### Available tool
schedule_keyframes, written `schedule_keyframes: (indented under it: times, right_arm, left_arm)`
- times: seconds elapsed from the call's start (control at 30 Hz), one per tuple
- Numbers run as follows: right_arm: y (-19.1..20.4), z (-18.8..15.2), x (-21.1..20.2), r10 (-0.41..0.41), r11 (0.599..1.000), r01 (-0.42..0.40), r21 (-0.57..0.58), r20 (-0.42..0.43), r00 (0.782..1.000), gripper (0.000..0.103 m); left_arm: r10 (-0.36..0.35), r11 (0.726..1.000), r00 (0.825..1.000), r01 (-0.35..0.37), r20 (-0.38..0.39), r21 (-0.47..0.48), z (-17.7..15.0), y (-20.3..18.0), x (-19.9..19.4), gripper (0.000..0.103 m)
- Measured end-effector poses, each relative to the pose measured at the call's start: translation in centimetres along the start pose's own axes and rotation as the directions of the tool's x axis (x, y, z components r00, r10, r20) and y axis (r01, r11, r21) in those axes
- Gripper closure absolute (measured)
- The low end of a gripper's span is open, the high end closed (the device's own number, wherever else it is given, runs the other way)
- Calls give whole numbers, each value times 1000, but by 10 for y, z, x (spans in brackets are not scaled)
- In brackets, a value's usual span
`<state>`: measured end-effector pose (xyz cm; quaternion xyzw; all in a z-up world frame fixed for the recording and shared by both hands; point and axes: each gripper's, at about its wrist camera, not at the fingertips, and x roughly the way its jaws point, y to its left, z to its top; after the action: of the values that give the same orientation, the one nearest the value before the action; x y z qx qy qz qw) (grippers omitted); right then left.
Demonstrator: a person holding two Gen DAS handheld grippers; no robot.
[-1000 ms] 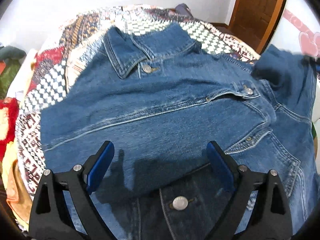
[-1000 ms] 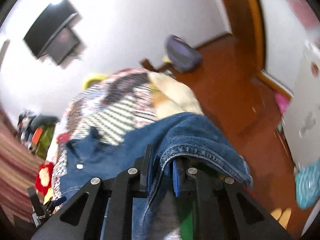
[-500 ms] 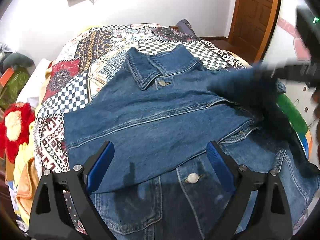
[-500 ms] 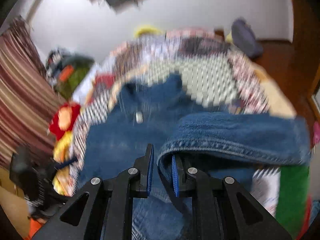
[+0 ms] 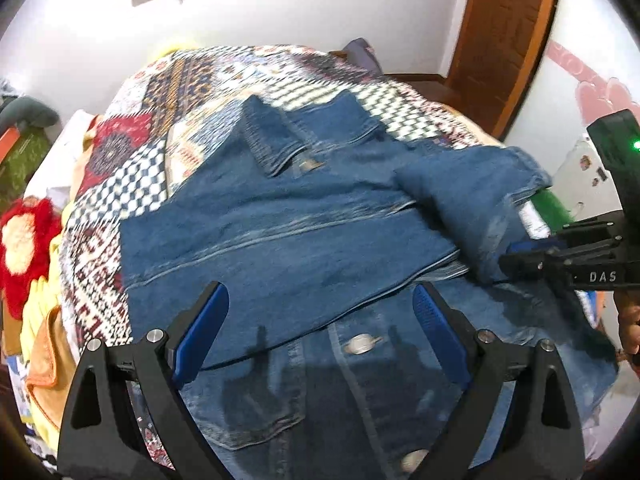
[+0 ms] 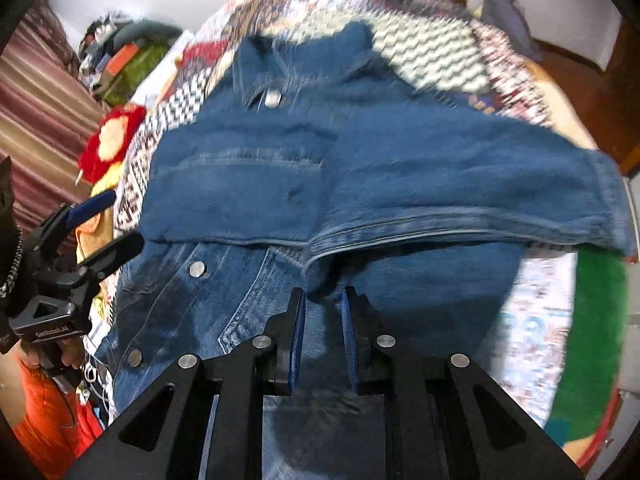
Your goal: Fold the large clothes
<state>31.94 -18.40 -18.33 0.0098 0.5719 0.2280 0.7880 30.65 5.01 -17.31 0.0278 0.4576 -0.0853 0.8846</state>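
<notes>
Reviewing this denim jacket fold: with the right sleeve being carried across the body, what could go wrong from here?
1. The right tool pinches only a small bunch of the sleeve; the heavy denim could slip out before it is laid flat.
2. The left tool is open above the denim jacket, so nothing pins the already folded left sleeve, and a tug may drag it out of line.
3. The sleeve's cuff hangs past the jacket's edge, so the fold may land crooked.

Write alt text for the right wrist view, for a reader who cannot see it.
The right gripper is shut on a fold of a blue denim jacket, holding one sleeve across the jacket's front. The jacket lies on a patchwork quilt, and the left gripper stands open at the left edge.
</notes>
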Motion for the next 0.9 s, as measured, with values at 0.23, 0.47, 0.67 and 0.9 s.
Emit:
schedule_keyframes:
  times: [0.23,0.47,0.67,0.9]
  right_arm:
    - [-56,-5,-74,-80,990,55,129,199,977,89]
    - [-107,-26,-133,-235,959,167,228,316,919,88]
    - [-155,-53,-148,-247,933,134,333,324,913,88]
    - [-185,-81,-137,-251,910,125,395,284,925,88]
  left_arm:
    - [-64,989,998,59,28,138,46,-63,-6,9]
    - [-206,948,975,219,-77,232,92,-146,30,7]
    - [-202,912,948,273,-245,306,101,-220,95,7]
    - [-109,876,949,232,-294,422,99,-261,152,9]
